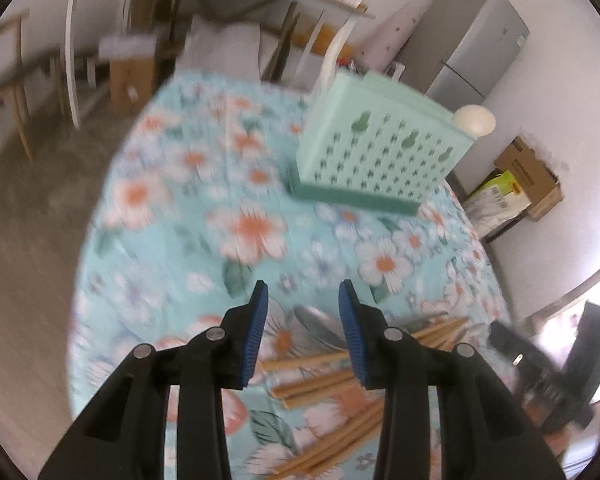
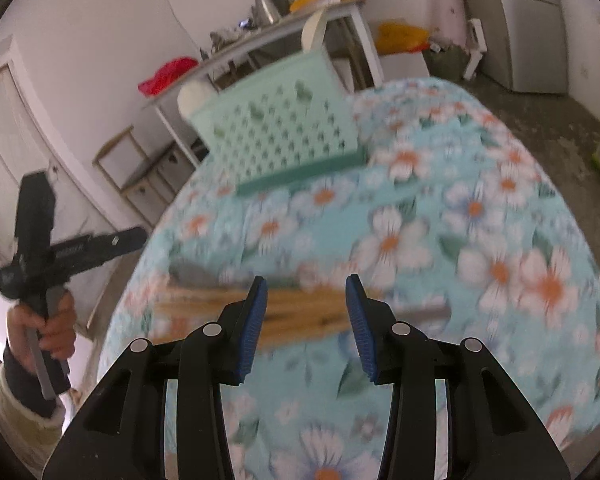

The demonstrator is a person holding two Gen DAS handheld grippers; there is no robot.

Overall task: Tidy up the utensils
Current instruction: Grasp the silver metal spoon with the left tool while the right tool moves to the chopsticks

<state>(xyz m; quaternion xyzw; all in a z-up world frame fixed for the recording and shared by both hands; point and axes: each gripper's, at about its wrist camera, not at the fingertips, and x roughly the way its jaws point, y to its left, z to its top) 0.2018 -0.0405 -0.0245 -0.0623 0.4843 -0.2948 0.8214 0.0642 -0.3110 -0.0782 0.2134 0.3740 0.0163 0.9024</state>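
Both views motion-blurred. Right wrist: chopsticks (image 2: 300, 312) smear into one tan band, count unreadable, middle partly behind the right gripper's (image 2: 306, 312) blue pads. Grey blob at the band's left end, probably a spoon (image 2: 192, 274), can't confirm. Left wrist: spoon (image 1: 320, 326) handle hidden behind the left gripper (image 1: 303, 332), chopstick ends run behind the fingers and off the bottom edge. Holder (image 1: 380, 148) interior not visible in either view. Left hand (image 2: 54, 328) cut at the sleeve.

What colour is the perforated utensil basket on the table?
Mint green, with a darker teal base; the utensil basket shows best in the left wrist view.
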